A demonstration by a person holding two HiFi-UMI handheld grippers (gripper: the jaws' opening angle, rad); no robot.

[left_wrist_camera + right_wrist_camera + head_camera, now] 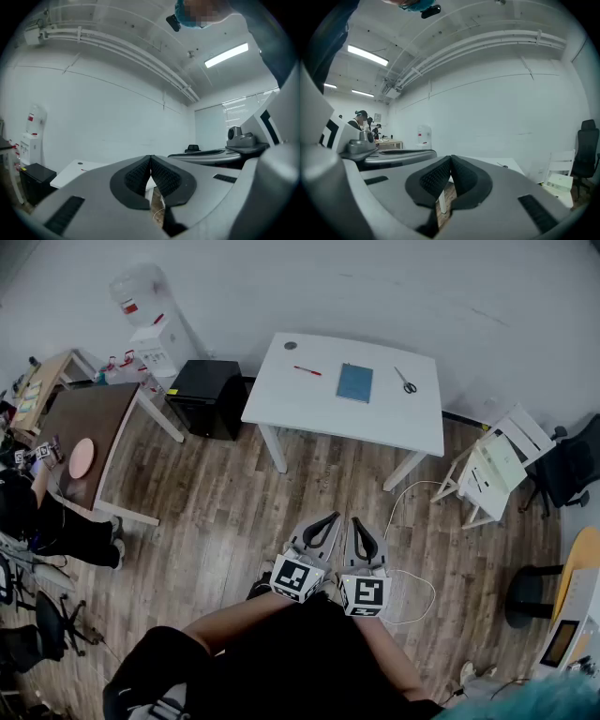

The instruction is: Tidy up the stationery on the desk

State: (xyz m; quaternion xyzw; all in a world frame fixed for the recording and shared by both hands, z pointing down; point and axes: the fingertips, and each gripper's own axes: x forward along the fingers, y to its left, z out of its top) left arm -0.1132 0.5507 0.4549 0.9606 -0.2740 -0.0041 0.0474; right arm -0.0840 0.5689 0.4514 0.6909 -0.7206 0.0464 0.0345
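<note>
While held low and close to the body, side by side above the wooden floor (216,512): left gripper (330,518) and right gripper (360,523), almost touching each other. Both squeezed tight, tip pressed to tip, with nothing caught between the jaws.

Farther off, well apart from both grippers, a white desk (309,413) near the wall. On top of it, three bits of stationery in a row, none touching another. At the left, a thin red pen (307,370), lying a little slanted. In the middle, a blue notebook (355,382), flat and closed. At the right, a small pair of scissors (405,381) with dark handles, too tiny to tell more.

All three far ahead of the jaws: notebook about straight in front, pen off toward the left gripper's side, scissors toward the right gripper's side.

Left of the desk, a black cabinet (208,397), then a white water cooler (155,329) by the wall.
</note>
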